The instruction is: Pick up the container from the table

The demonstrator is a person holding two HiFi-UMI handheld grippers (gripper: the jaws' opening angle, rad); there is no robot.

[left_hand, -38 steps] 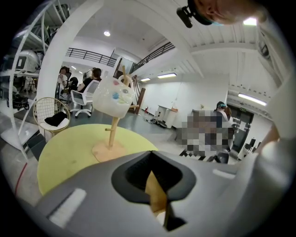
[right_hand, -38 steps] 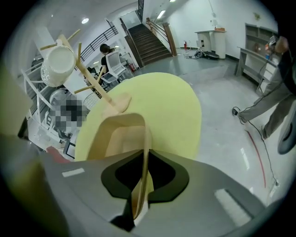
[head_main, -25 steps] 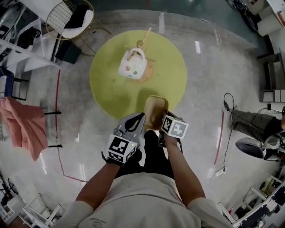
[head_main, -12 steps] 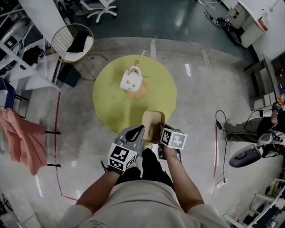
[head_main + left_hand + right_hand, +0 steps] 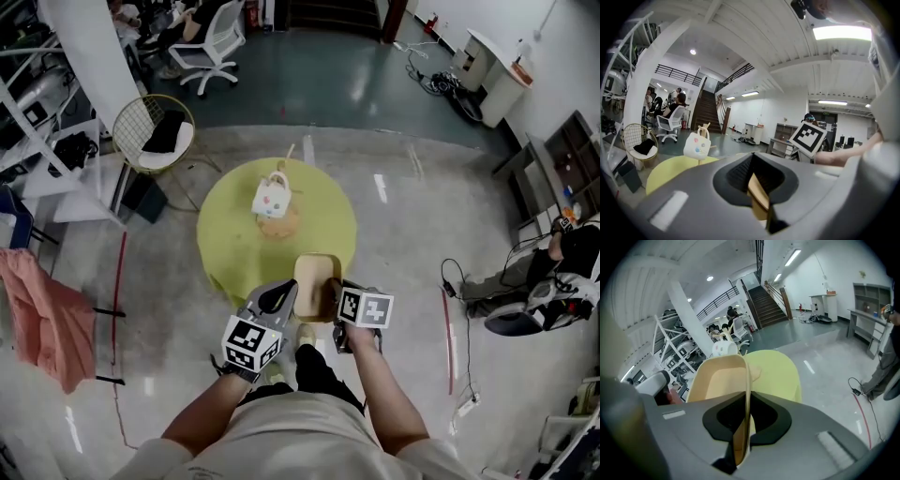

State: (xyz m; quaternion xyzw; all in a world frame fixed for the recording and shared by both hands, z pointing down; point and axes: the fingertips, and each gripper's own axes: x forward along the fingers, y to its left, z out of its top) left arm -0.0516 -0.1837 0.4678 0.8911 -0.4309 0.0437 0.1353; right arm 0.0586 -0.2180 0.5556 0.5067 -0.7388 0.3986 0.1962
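The container (image 5: 316, 286) is a tan, shallow rectangular tub held in the air over the near edge of the round yellow table (image 5: 230, 239). My left gripper (image 5: 289, 291) is shut on its left rim, seen as a thin tan edge (image 5: 758, 193) between the jaws in the left gripper view. At the tub's right side, my right gripper (image 5: 335, 287) is shut on the wall. In the right gripper view the container (image 5: 719, 380) stretches ahead of the right gripper (image 5: 742, 430), with its hollow open to the left.
A white bag with a handle (image 5: 270, 199) stands on a wooden disc mid-table. A gold wire chair (image 5: 153, 133) and shelving stand at the left, with a pink cloth (image 5: 47, 314) below. A seated person (image 5: 553, 272) and floor cables are at the right.
The head view has lifted and tilted forward, so the table looks smaller and more of the room shows. Both grippers kept their hold on the container.
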